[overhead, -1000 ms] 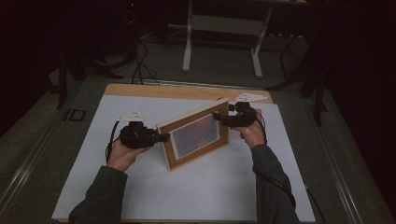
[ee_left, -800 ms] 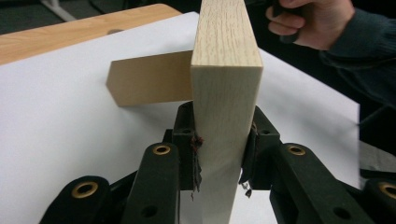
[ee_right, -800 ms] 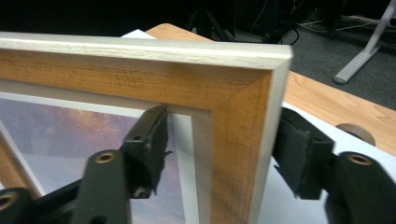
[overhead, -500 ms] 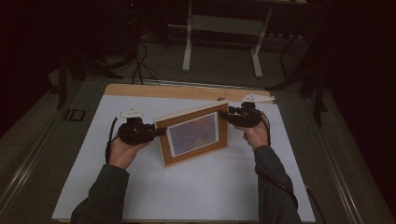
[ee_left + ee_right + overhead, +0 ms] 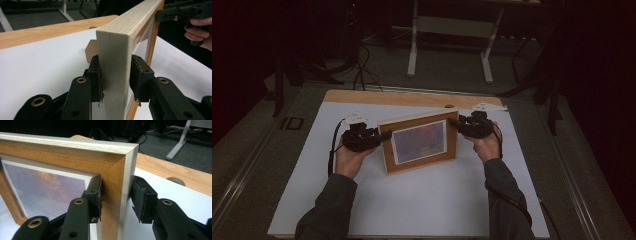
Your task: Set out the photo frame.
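High view: picture frame (image 5: 419, 142) clamped between left gripper (image 5: 382, 136) and right gripper (image 5: 453, 123).

Wooden picture frame (image 5: 419, 141) stands near upright on white sheet (image 5: 412, 200), picture side toward person, bottom edge touching sheet. Left gripper (image 5: 382, 136) meets frame's left side, right gripper (image 5: 455, 123) meets upper right side. Forearms in dark sleeves enter from bottom. Bare wooden table edge (image 5: 412, 97) runs beyond sheet. White table legs (image 5: 413, 45) on dark floor behind.
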Tool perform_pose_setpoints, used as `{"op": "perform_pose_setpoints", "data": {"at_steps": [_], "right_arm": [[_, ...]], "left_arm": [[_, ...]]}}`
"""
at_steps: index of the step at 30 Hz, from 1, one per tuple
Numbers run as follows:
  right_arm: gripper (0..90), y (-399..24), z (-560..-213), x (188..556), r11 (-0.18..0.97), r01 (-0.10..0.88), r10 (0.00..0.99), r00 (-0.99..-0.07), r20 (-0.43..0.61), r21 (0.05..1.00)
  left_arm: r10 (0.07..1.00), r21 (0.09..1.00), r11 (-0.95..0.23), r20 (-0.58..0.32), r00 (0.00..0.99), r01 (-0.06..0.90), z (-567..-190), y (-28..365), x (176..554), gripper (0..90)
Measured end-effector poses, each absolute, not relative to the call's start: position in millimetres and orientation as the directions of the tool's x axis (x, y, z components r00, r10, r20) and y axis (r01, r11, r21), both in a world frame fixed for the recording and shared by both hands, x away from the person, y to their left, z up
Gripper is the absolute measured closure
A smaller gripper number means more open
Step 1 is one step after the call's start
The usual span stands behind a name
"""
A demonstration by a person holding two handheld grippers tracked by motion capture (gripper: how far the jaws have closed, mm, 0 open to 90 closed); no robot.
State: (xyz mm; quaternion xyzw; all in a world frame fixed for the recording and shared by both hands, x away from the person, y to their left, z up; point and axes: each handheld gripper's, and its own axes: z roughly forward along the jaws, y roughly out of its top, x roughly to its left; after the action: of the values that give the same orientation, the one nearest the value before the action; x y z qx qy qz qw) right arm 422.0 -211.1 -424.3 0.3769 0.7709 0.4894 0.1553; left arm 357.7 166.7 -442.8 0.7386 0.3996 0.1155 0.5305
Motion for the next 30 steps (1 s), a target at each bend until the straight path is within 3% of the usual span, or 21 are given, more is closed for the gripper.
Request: {"op": "perform_pose_setpoints", "data": {"at_steps": [30], "right_arm": [[62.3, -212.0, -421.2, 390.8, 0.233, 0.489, 0.772, -0.618, 0.145, 0.84]], "left_arm": [[0.726, 0.878, -0.032, -0.308, 0.615, 0.477, -447.6, 169.5, 380.2, 55.5]]}}
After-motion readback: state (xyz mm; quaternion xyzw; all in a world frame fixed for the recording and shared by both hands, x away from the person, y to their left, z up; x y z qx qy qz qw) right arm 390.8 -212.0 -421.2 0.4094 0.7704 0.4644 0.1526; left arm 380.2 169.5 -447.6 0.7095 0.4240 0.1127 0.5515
